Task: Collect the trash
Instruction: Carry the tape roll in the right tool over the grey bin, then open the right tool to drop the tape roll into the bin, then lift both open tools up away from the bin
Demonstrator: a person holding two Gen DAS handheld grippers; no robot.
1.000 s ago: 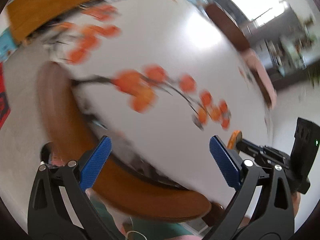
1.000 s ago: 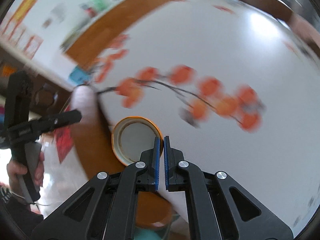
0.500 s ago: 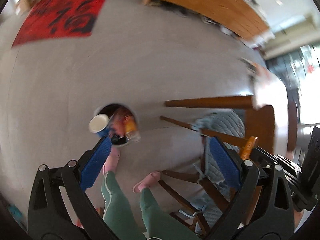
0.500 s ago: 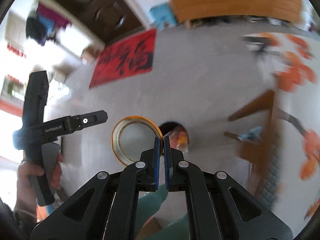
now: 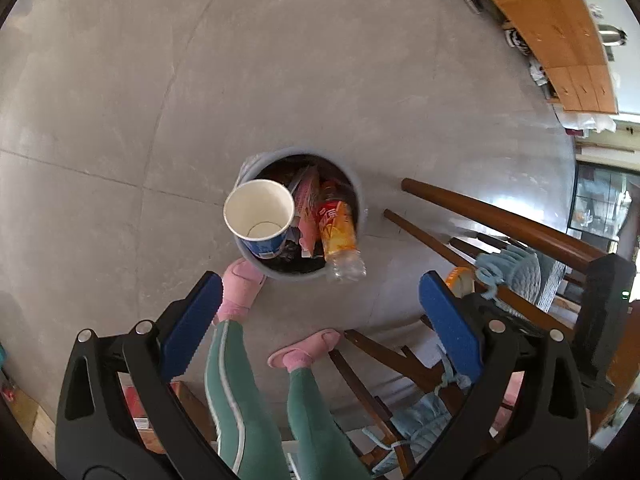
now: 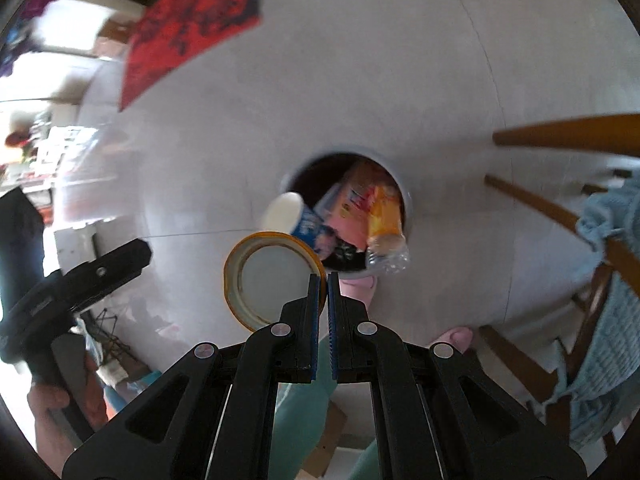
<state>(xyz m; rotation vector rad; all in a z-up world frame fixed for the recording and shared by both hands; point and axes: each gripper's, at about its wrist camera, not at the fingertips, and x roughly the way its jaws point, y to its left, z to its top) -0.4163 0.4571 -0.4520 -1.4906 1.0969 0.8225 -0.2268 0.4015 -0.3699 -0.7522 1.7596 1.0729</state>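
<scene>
Tape roll (image 6: 272, 276) stands on edge, hole facing us, pinched in our right hand-held gripper (image 6: 323, 280) above the bin (image 5: 362, 196); only the left view shows our left hand-held gripper (image 5: 320, 320) wide and empty.

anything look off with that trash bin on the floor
The small grey round bin is overfull: a white paper cup with blue sides perches at its rim, and a clear plastic bottle with an orange label pokes out over the edge, so both could tip out.

Grey tiled floor (image 5: 120, 100) spreads wide. Far left lies a red mat (image 6: 192, 28). Wooden chair legs (image 5: 500, 216) with blue cloth (image 5: 520, 268) stand right; pink slippers (image 5: 240, 288) near.
</scene>
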